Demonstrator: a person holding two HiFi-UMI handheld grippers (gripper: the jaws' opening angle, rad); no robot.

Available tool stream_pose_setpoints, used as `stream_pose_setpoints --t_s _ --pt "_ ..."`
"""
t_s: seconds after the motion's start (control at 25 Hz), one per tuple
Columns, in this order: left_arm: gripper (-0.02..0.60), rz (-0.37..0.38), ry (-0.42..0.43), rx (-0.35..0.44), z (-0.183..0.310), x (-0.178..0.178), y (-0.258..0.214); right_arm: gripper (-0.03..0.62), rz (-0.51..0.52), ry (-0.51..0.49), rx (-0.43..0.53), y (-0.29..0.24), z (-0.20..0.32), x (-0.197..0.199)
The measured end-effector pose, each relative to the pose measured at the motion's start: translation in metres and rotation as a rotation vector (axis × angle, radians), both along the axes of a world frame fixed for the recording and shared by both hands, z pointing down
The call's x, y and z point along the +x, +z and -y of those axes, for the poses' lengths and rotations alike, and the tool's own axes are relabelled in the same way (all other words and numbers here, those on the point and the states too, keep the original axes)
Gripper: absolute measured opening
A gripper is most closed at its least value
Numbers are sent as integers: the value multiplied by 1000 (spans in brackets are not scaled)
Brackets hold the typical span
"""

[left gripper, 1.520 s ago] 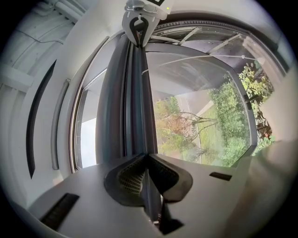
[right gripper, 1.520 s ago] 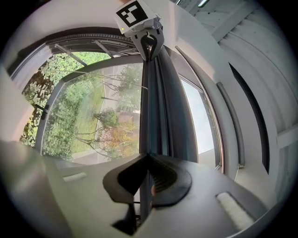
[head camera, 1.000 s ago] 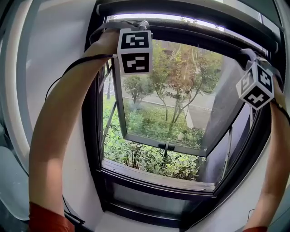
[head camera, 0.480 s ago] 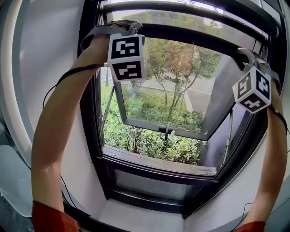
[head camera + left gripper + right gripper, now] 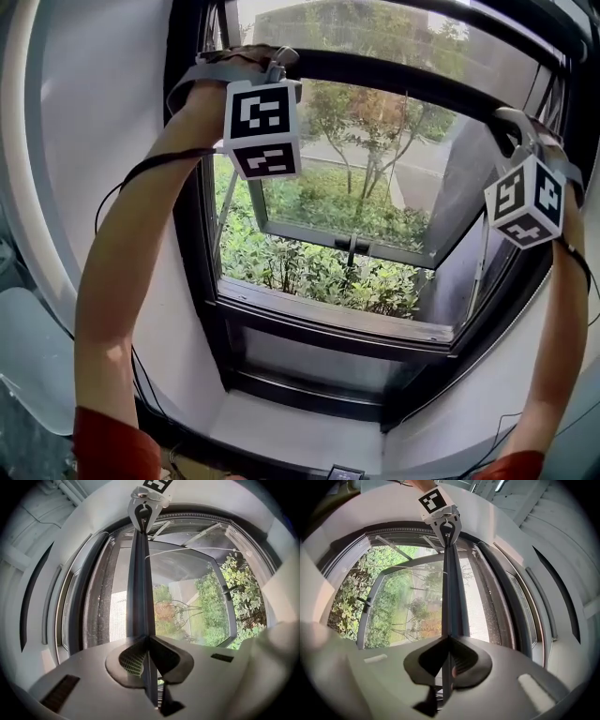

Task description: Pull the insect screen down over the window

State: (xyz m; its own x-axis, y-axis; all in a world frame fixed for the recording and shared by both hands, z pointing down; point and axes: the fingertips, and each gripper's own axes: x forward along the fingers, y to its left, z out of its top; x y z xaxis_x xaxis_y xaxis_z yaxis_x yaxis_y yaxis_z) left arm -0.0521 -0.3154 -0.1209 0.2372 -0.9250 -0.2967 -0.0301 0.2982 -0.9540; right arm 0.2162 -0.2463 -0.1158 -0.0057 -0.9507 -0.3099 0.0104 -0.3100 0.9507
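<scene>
Head view, we've got the left gripper (image 5: 267, 66) and right gripper (image 5: 518, 127) at opposite ends of the screen bar (image 5: 394, 80) high across the window (image 5: 328, 317), left gripper view has its jaws pinched tight on the screen bar (image 5: 138, 583), right gripper view same deal (image 5: 451, 588).

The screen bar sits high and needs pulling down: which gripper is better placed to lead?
Neither clearly. The left gripper is shut on the pull bar toward its left end, the right gripper toward its right end. Pulling with both together should keep it level.
</scene>
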Motion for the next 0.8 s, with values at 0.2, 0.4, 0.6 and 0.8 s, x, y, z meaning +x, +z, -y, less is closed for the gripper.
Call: stream_pose_setpoints --t_s 0.2,0.4,0.6,0.8 --pt "28 5 5 -11 -2 -1 23 28 9 -13 -4 22 -2 -1" --pt "28 9 12 -27 -4 -3 49 28 13 -18 -28 48 -3 -2" --pt "28 18 23 -44 -7 -3 77 28 17 -31 -50 76 -8 -3" --pt "28 12 37 -61 -9 -4 100 28 27 -38 -62 99 -10 -4"
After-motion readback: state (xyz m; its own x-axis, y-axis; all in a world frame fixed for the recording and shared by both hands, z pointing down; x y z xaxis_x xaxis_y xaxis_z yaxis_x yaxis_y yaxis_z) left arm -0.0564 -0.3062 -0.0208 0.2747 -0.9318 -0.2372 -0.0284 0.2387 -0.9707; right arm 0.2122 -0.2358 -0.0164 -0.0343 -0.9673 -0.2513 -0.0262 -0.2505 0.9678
